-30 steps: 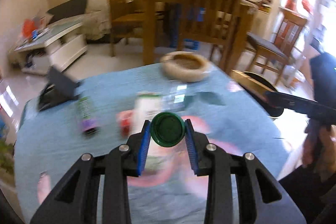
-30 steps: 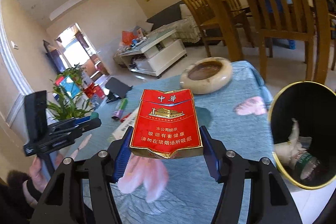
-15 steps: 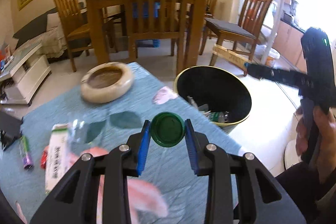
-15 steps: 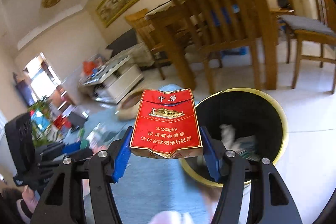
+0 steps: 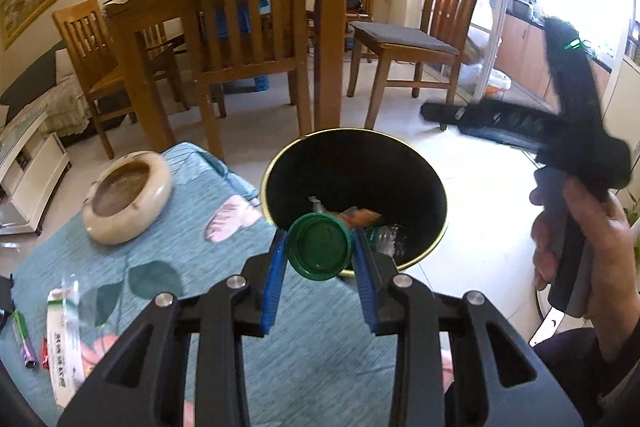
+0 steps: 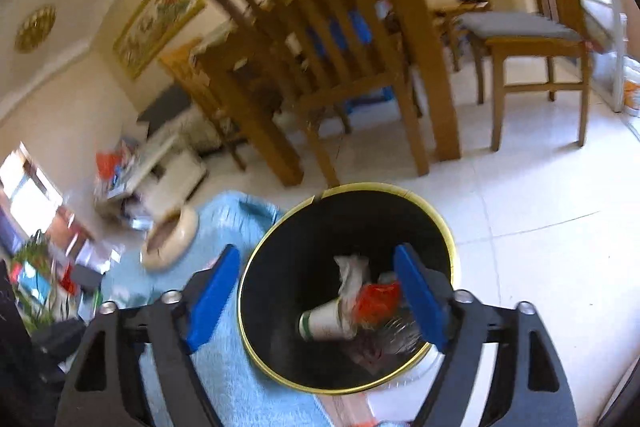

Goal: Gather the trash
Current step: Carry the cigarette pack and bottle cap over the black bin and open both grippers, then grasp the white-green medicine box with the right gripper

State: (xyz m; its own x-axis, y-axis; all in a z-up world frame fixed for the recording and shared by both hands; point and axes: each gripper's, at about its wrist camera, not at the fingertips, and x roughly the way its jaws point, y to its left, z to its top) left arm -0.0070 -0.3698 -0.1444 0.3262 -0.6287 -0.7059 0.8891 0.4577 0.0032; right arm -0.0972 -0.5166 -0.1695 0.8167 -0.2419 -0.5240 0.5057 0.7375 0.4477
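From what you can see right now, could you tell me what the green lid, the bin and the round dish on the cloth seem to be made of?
Green lid: likely plastic, with a smooth moulded rim and dull sheen.
Bin: dark inside with a shiny gold rim; probably metal or plastic, which one is unclear.
Round dish: looks like polished stone or ceramic, cream, thick-walled and glossy.

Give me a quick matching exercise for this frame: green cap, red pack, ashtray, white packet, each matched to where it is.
Things:
1. green cap
2. red pack
3. ashtray
4. white packet

Places:
A. flat on the cloth, near left edge of the left wrist view
B. inside the black bin
C. clamped in the left gripper
D. on the table's far corner, beside the bin

Pairs: 1-C, 2-B, 3-D, 4-A
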